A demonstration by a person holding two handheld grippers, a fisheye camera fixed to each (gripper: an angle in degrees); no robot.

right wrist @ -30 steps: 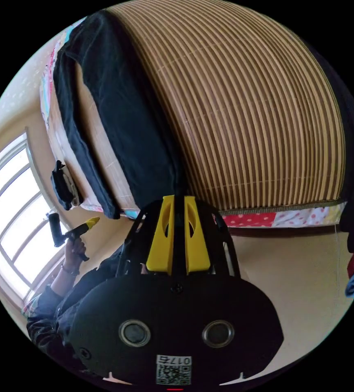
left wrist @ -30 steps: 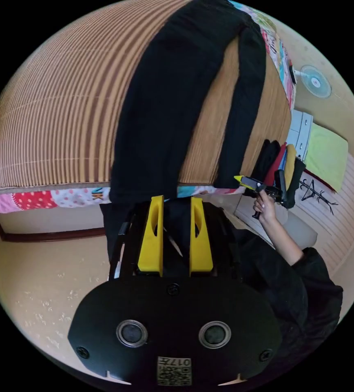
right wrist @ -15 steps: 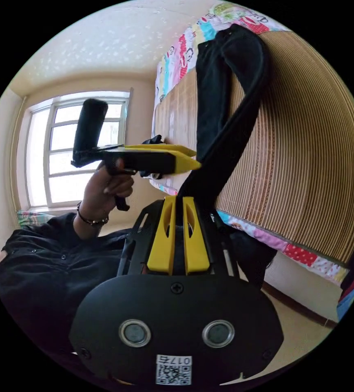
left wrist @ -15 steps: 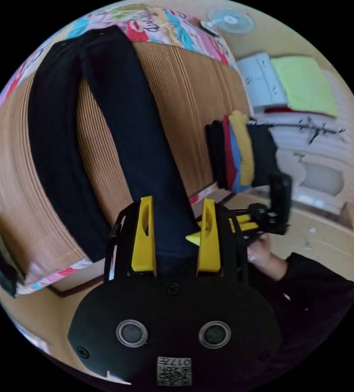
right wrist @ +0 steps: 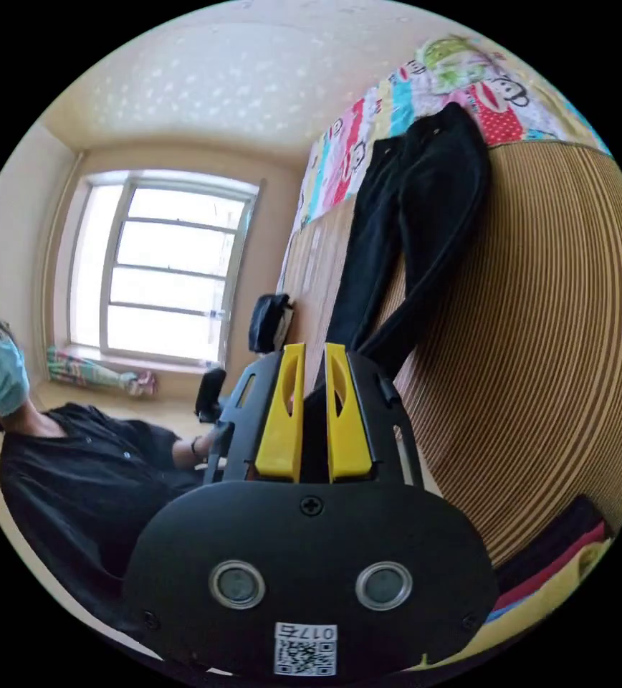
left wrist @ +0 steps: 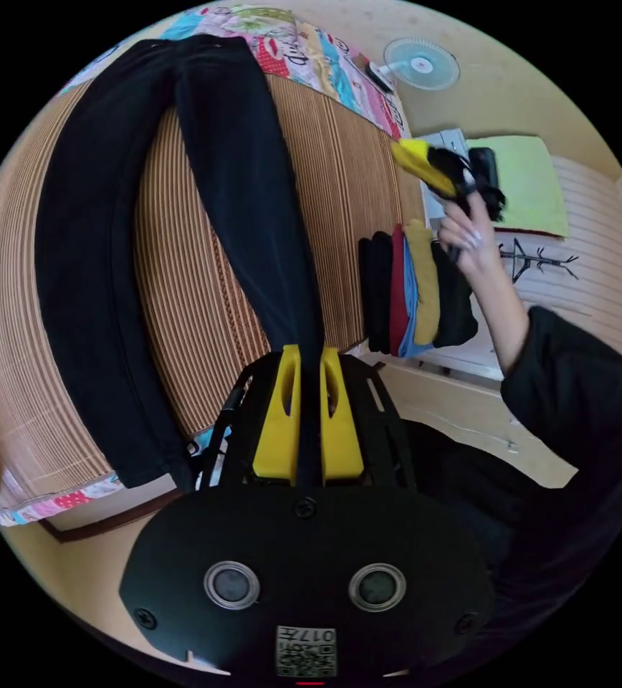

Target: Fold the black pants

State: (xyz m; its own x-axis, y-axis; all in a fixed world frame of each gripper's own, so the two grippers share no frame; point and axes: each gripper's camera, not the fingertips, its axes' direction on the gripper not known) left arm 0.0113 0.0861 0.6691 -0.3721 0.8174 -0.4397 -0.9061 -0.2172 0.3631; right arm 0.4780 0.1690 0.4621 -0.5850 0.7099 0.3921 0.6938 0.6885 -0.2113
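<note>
1. Black pants (left wrist: 89, 236) lie spread on the bed's bamboo mat (left wrist: 182, 301), waistband far up by the patchwork quilt (left wrist: 282, 36), both legs running lengthwise down toward the near edge.
2. Left gripper (left wrist: 307, 387): its yellow fingers (left wrist: 279, 423) are pressed close together, with dark cloth in the narrow slot between them. That is the hem end of the leg nearer the pile of folded clothes (left wrist: 411, 287); the other leg's hem hangs loose over the mat's edge.
3. Right gripper (right wrist: 311, 398): its fingers (right wrist: 282, 423) are nearly together, with black fabric running into the gap, seemingly pinched. In the left gripper view it appears raised beside the clothes pile, its tips blurred.
4. My guess is that whatever comes next works along the pants' long axis, from the hems toward the waist.
5. Hard to judge: how far the held leg is lifted off the mat, since the gripper bodies hide the hems.
</note>
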